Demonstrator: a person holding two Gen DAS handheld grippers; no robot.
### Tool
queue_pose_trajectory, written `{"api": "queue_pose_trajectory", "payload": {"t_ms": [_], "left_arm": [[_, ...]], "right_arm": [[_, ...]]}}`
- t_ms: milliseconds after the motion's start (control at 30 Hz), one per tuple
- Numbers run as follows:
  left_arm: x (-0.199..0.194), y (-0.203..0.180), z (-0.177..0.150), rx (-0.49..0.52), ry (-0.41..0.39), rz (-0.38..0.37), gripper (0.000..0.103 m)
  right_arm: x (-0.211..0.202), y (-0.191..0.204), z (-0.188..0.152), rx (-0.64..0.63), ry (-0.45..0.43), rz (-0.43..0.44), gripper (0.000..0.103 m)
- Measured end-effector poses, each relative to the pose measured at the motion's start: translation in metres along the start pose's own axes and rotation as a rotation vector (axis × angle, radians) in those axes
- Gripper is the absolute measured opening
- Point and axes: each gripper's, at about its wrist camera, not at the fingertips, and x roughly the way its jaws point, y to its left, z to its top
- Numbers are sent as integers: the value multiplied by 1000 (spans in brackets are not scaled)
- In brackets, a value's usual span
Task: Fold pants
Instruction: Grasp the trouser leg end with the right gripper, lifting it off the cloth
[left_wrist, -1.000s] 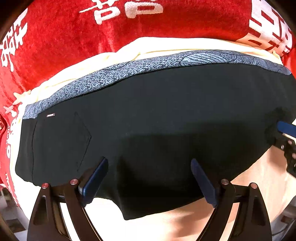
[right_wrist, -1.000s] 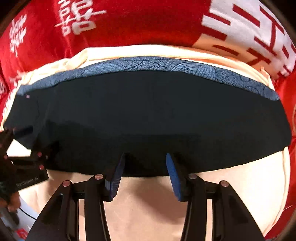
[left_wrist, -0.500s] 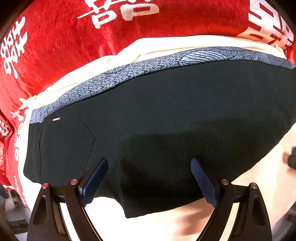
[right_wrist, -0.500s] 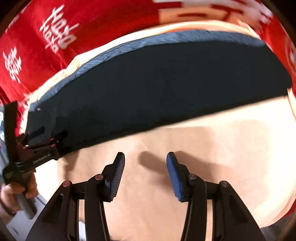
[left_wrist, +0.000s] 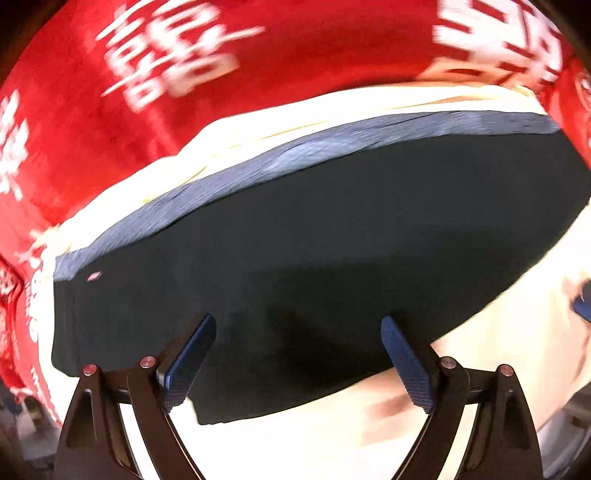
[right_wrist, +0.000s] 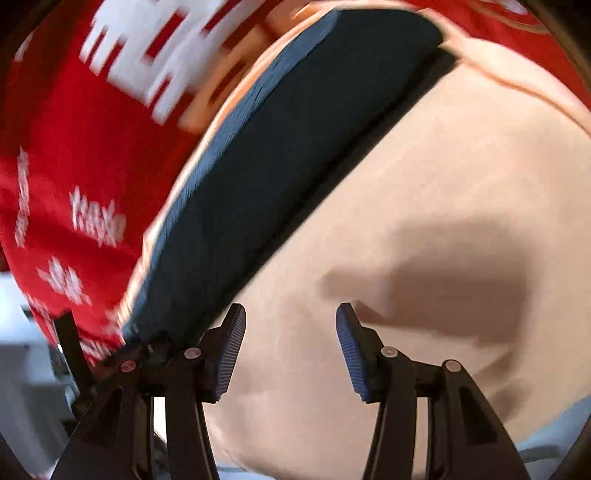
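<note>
MOVED: right tool swung off the pants, jaws just opening, empty | left tool released above folded pants on cream sheet | RISK: hasty regrasp rumples fold.

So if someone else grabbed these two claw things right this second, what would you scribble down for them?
Left gripper: open wide, empty, hovering over the near edge of the pants.
Right gripper: open, empty, jaws just been opening, nothing between them; it is over bare cream cloth, off to the side of the pants.
Pants: dark, folded into a long flat band, blue patterned waistband along the far edge, lying on the cream cloth over a red blanket.
Done: at least one fold, lying flat.
Left: probably another fold to shorten the band.
</note>
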Motion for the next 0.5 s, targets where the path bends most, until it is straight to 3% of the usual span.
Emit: {"api": "queue_pose_trajectory", "payload": {"t_ms": [233,500], "left_arm": [[-2,-68,26,40,-57,-81,92],[3,-113,53,-105,-36,-153,92]], "right_arm": [[-13,-29,36,95,-133,47,56],[-10,-58,62,175,-182,157,56]]}}
